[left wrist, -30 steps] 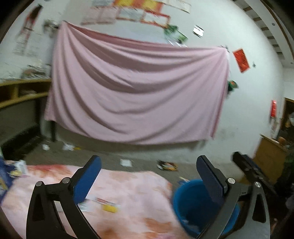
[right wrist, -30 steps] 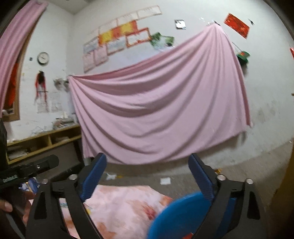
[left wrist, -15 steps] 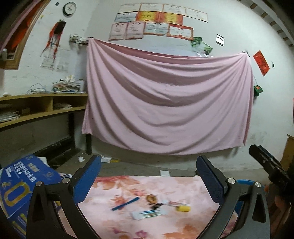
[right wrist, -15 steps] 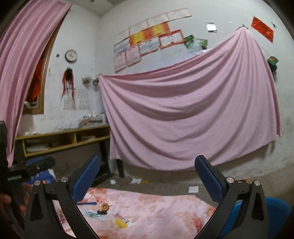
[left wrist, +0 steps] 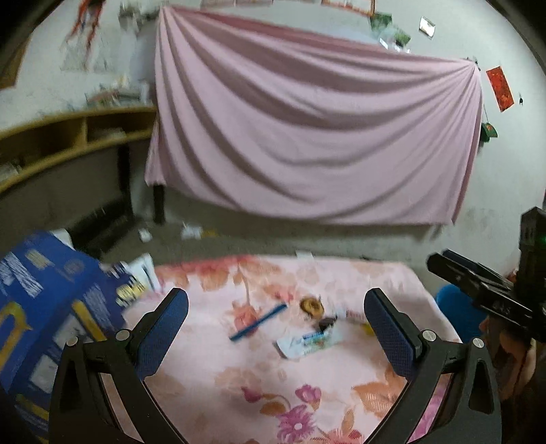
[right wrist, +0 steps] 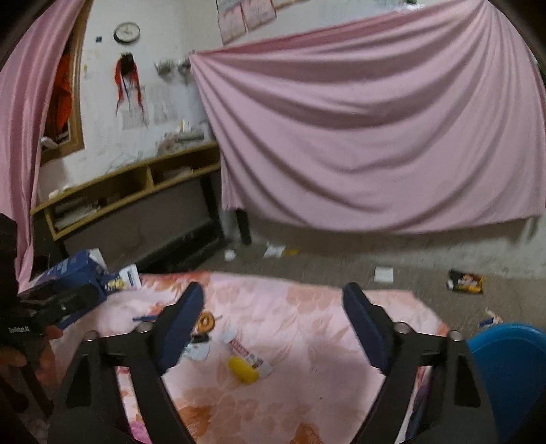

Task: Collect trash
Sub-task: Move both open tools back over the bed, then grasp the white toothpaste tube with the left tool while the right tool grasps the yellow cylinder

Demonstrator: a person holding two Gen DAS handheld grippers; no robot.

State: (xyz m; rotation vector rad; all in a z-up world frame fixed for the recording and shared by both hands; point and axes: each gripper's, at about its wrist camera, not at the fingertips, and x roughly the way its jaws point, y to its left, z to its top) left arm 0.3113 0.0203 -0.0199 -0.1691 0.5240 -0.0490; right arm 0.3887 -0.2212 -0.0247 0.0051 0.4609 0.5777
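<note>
Left wrist: yellow piece [left wrist: 368, 328] behind tongs [left wrist: 276, 328]

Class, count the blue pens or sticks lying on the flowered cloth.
1: a blue stick lies left of the brown ring. The right gripper's closing fingers may hide others.

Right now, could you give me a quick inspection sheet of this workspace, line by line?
Surface: pink floral cloth, wrinkled.
Job's things: yellow lump, printed white wrapper, blue stick, brown ring; blue plastic bin at the cloth's right edge.
Clutter: blue printed carton; paper scraps on the floor.
Grippers: left gripper open, empty; right gripper closing, nothing between.
Cables: nothing seen.
Surroundings: pink hanging sheet, wooden shelf, wall clock.
</note>
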